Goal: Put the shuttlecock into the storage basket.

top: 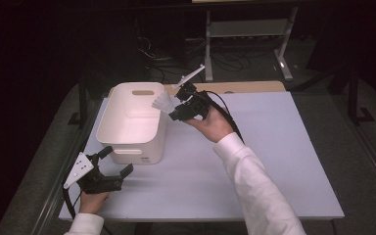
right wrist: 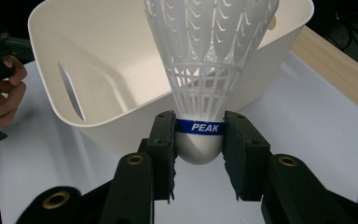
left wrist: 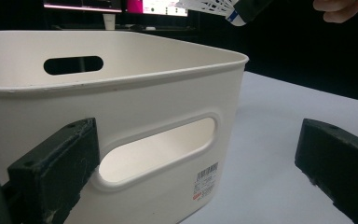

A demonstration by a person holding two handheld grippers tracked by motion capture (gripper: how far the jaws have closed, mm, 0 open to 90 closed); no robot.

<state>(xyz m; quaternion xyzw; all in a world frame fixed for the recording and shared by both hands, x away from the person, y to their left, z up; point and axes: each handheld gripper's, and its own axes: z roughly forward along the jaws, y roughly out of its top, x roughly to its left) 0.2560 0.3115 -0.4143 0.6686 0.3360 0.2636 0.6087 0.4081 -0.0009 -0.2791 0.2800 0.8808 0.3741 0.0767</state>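
A white plastic shuttlecock [right wrist: 205, 79] with a blue band marked PEAK is clamped by its cork between the jaws of my right gripper [right wrist: 199, 144]. In the high view that gripper [top: 174, 110] holds the shuttlecock [top: 162, 103] over the right rim of a white plastic bin [top: 127, 128], skirt pointing toward the bin. The bin's inside looks bare where it shows. My left gripper [top: 118, 161] rests low near the table's front left, jaws wide apart, just in front of the bin's near wall [left wrist: 158, 154] with its handle slot. The shuttlecock [left wrist: 214, 6] shows at the top of the left gripper view.
The bin stands on a pale grey table [top: 274, 161] with broad bare surface to the right and front. A wooden strip [top: 245, 87] runs along the table's far edge. Beyond it are a metal frame [top: 247, 29] and cables on the dark floor.
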